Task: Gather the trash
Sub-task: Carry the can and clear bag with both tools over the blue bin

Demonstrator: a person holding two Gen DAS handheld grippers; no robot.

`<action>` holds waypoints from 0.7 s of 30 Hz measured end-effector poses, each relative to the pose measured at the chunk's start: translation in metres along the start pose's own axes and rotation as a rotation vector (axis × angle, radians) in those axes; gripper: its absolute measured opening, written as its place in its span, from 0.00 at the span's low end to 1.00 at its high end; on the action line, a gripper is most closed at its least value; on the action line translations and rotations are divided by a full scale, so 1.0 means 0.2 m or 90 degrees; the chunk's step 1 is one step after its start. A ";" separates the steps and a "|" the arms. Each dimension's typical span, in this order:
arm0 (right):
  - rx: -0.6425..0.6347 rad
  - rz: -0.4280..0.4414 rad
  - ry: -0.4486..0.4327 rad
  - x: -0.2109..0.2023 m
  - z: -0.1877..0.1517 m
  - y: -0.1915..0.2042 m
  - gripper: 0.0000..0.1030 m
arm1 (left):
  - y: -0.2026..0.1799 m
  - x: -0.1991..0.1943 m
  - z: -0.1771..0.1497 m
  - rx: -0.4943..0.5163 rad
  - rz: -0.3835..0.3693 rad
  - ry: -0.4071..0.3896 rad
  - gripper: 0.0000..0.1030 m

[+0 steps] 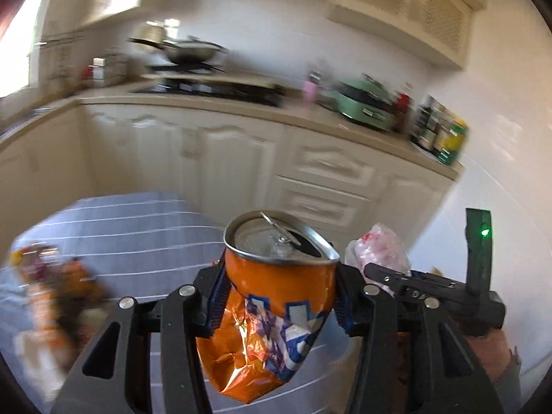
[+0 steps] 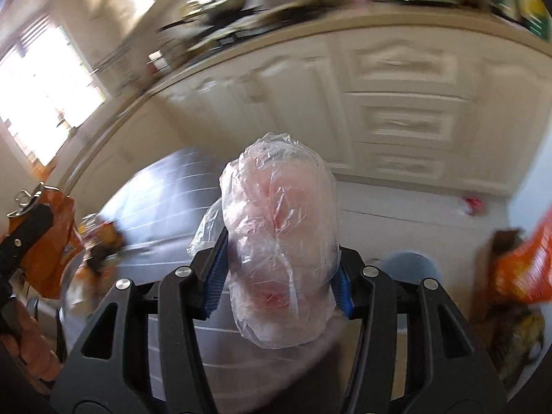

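My left gripper [image 1: 277,296] is closed on a crushed orange can [image 1: 272,307], its blue pads pressing into the dented sides. The can stands roughly upright between the fingers, its silver top with the raised pull tab tilted toward me, its crumpled lower part hanging below the pads. Just to the right of this gripper I see my right gripper [image 1: 407,281] with its load, a clear plastic bag [image 1: 377,250] showing pink and red inside.

My right gripper [image 2: 279,283] is clamped around that plastic bag [image 2: 279,241], a bulging bundle that rises above the fingers and sags a little below them. To its left, the orange can [image 2: 51,241] shows again in the other gripper.

Below both grippers lies a grey cloth with white stripes [image 1: 131,227]. On it, left of my left gripper, sits a blurred heap of orange and brown wrappers [image 1: 58,286]. To the right of my right gripper is an orange snack packet [image 2: 524,269]. Ahead of both runs a cream kitchen worktop [image 1: 310,117] with a stove and a wok [image 1: 193,51].
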State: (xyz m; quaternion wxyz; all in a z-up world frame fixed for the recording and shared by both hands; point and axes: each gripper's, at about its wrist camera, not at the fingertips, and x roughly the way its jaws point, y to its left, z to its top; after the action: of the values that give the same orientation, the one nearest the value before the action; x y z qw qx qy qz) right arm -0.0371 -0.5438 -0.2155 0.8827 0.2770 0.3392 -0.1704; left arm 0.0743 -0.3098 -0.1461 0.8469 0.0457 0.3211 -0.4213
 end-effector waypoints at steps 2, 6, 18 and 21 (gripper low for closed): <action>0.042 -0.044 0.003 -0.01 -0.01 -0.23 0.49 | -0.19 0.18 0.00 0.015 -0.046 0.032 0.48; 0.097 -0.100 0.028 0.04 -0.05 -0.55 0.49 | -0.45 0.53 -0.06 0.037 -0.102 0.102 0.48; 0.243 -0.130 0.160 0.52 -0.28 -1.10 0.50 | -0.77 1.63 -0.56 0.023 -0.099 0.396 0.48; 0.280 -0.119 0.191 0.66 -0.35 -1.18 0.50 | -0.74 1.85 -0.68 0.013 -0.071 0.458 0.48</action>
State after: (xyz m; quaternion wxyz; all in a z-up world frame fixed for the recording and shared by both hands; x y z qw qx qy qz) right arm -0.0944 -0.7028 -0.4392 0.7215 0.4517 0.4453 -0.2777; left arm 0.0569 -0.6103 -0.4408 0.6549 0.1819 0.5966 -0.4268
